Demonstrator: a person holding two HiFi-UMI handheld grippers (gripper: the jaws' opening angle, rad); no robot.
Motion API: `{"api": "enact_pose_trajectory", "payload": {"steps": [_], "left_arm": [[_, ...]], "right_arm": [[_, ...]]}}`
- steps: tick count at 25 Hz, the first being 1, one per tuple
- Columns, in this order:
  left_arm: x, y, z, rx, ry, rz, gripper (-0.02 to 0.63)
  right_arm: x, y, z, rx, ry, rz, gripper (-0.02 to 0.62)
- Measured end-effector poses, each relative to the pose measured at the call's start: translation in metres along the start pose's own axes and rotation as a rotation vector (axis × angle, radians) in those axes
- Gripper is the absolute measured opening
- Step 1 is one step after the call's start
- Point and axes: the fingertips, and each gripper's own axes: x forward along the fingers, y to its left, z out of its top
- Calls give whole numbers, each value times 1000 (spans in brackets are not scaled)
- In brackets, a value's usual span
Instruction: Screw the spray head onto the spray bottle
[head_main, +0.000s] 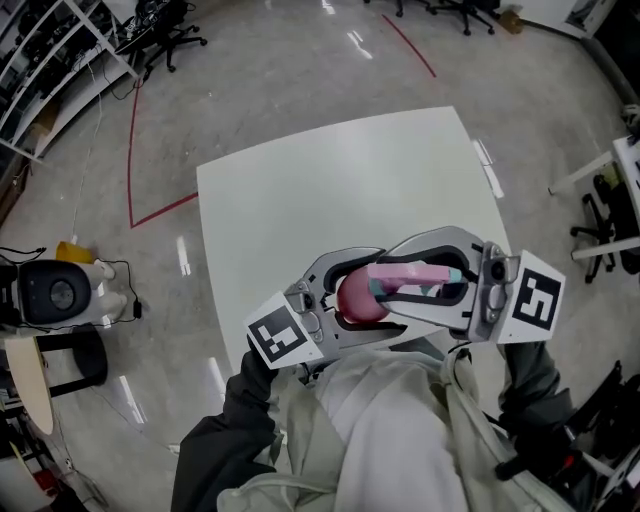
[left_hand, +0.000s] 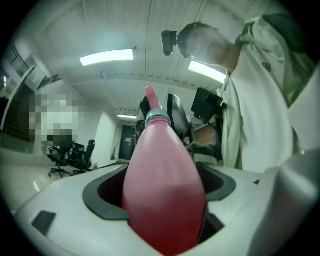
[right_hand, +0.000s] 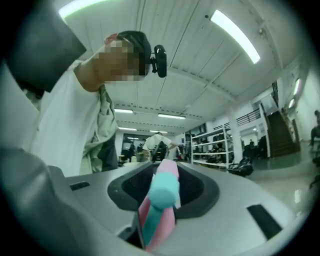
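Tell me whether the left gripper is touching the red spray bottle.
Touching. The left gripper view shows the left gripper's jaws closed against both sides of the red spray bottle.

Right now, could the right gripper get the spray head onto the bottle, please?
Probably yes: the right gripper, shut on the spray head, is close beside the bottle held in the left gripper, and nothing seems to stand between them.

There is one table (head_main: 300, 190) and one person (head_main: 380, 430). There are two grippers: the left gripper (left_hand: 161, 175) and the right gripper (right_hand: 162, 195). There is one bottle (head_main: 356, 298) and one spray head (head_main: 408, 273). Two marker cubes (head_main: 280, 337) show, one per gripper.
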Motion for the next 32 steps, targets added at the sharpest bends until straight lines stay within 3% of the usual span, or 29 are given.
{"api": "enact_pose_trajectory", "payload": {"steps": [2,4,8,13,17,19,21,25,26,28,30,32], "left_arm": [[4,1,-4,78,27,15,431],[6,-1,-2,111,23,-24,433],[2,-2,4,14,0,-85,431],[5,-30,-9,7,166,-296,431],[-1,-51,9,-86,58,-442,428],[-5,-55,11,-118,48,-507,425],[-5,-50,12,-148,26,-540,426],[-3,-43,27,-150,-78,-466,426],[-3,-43,28,-127,-88,-435,426],[-5,-40,29,-78,-95,-381,426],[-6,-35,32,-46,-95,-340,426],[-1,-24,32,-10,-74,-261,426]], "right_arm": [[1,-1,-4,-56,41,-61,112],[-2,0,-4,-73,52,-64,112],[-5,2,3,-98,42,-30,95],[2,22,-2,-86,114,52,95],[-9,36,-2,43,109,179,95],[-10,39,2,107,83,266,95],[-5,32,6,95,60,276,95],[-3,17,21,33,-22,123,102],[-5,14,25,37,-54,88,132],[-6,9,30,50,-102,43,276],[-10,3,34,49,-122,17,324],[-22,-7,39,35,-140,-36,325]]}}
